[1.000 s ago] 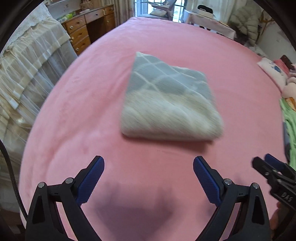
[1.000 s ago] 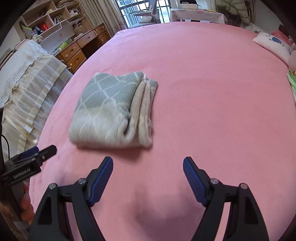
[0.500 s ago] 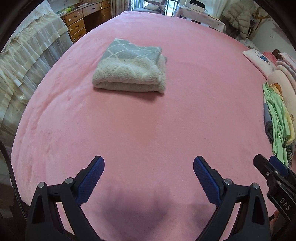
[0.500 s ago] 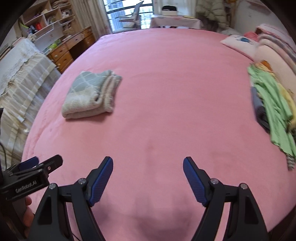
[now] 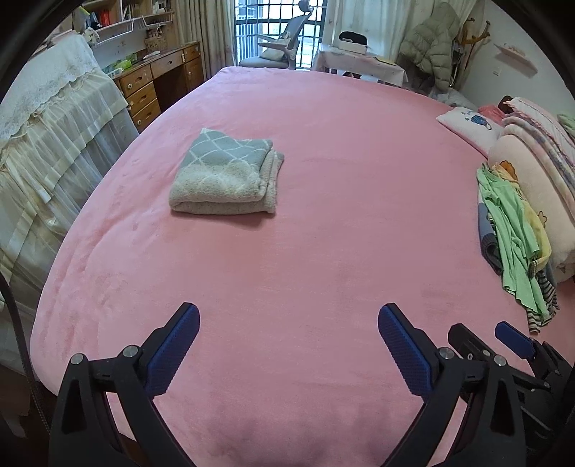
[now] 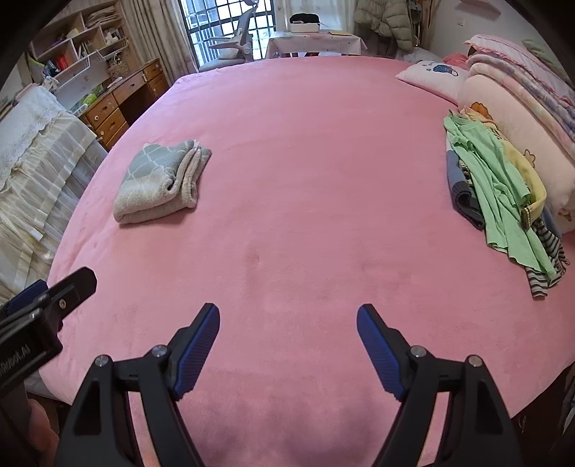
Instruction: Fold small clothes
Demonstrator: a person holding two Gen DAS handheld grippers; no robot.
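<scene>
Your left gripper (image 5: 287, 323) has its fingers (image 5: 176, 345) spread wide with nothing between them; each is a black plastic arm faced with a ribbed blue pad. Your right gripper (image 6: 287, 323) is in the same released state, its blue-padded fingers (image 6: 377, 345) held apart above bare fabric. Both tools point steeply down over the near edge of the bed (image 5: 323, 215). Each gripper shows at the edge of the other's view, side by side and not touching.

The bed carries a pink plush cover with a short, velvety nap, smooth apart from faint pressure marks.

The folded garment (image 5: 224, 174) lies on the left half of the bed, well apart from both grippers. It is a thick fleece piece, grey-green with a white diamond lattice on top and cream, nubbly pile at its lower part. It forms a compact rectangle, with the stacked layer edges showing on its right side.

The unfolded clothes pile (image 6: 503, 179) lies along the right edge of the bed: a thin, light-green knit on top, yellow, blue-grey and striped pieces under it, all loose and creased. It leans against rolled pink bedding (image 6: 521, 118). A pillow (image 6: 431, 75) with a blue print lies beyond it.

Left of the bed hangs cream lace-trimmed cloth (image 5: 46, 118). Past it stands a wooden drawer unit (image 5: 151, 89), a barred window (image 5: 273, 28) with an office chair (image 5: 284, 43), and a padded jacket (image 5: 431, 46) hanging at the far right.
</scene>
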